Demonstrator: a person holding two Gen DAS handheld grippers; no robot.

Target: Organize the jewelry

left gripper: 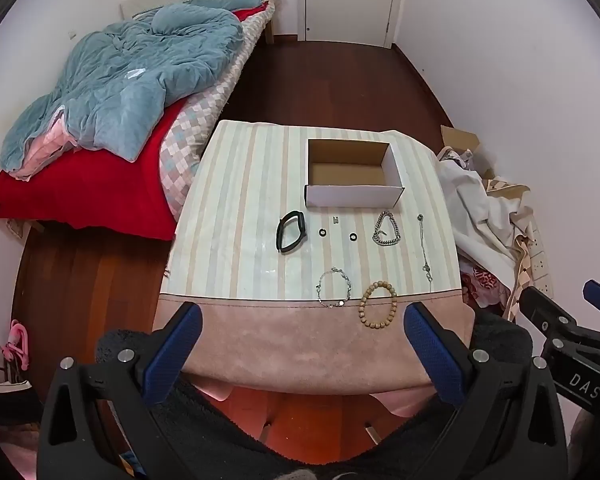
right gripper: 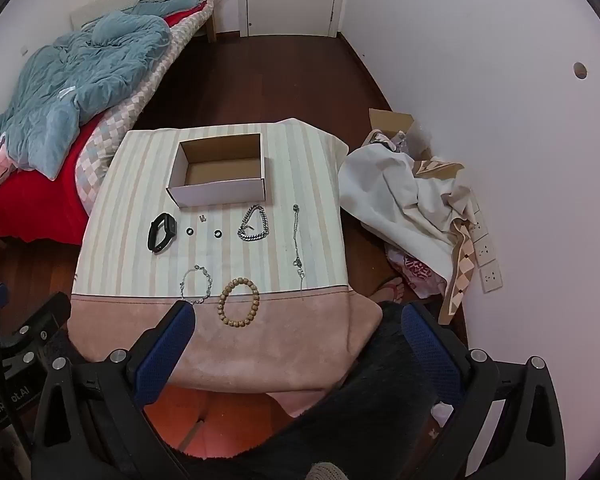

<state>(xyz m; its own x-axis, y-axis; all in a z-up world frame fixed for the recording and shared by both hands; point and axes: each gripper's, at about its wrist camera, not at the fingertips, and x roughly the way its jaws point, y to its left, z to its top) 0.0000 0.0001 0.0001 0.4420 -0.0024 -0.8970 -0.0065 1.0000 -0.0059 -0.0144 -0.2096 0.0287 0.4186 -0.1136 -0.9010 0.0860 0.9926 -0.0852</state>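
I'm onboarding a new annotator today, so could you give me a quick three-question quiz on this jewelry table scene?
1. True or false: the cardboard box already holds a bracelet.
2. Multiple choice: which piece lies nearest the table's front edge? A) black band B) wooden bead bracelet C) chunky silver chain
3. Fill in: between the black band and the chunky silver chain lie two small black ______.

Key:
1. False; the box shows nothing inside.
2. B; it straddles the seam where the striped cloth meets the pink band.
3. Rings.

Both the left gripper and the right gripper hover with jaws wide, holding nothing.
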